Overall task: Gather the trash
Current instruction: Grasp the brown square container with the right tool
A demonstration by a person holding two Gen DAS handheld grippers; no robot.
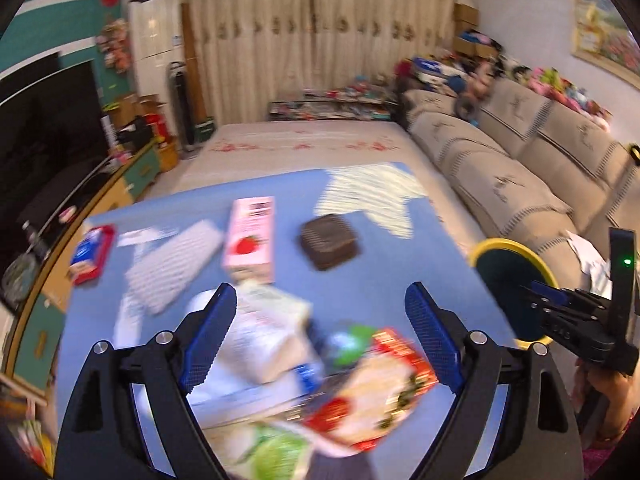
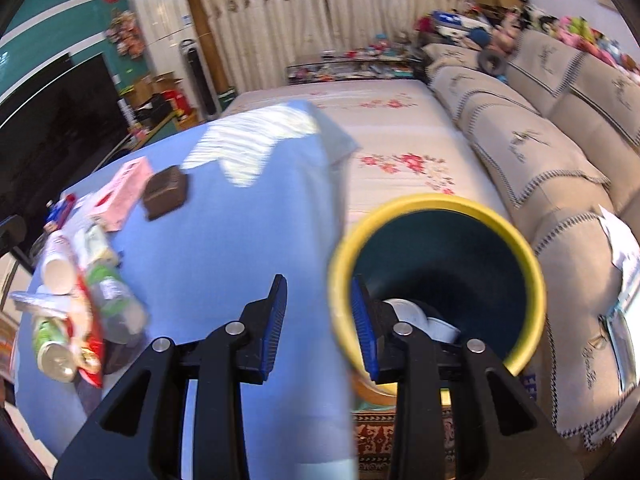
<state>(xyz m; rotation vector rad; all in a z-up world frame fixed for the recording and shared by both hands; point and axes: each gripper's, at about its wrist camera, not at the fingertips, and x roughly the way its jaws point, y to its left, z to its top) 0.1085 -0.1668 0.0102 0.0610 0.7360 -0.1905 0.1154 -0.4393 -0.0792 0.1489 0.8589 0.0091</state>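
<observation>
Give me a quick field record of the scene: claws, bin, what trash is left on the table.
left claw: open, above the near trash pile, holding nothing
right claw: gripping the yellow rim of the bin, one finger inside, one outside
bin contents: something white at the bottom
table: blue cloth
near pile: red snack bag, white carton, green can, clear bottle
farther out: pink strawberry carton, dark brown square box, red-and-blue packet
image quality: motion blur
</observation>
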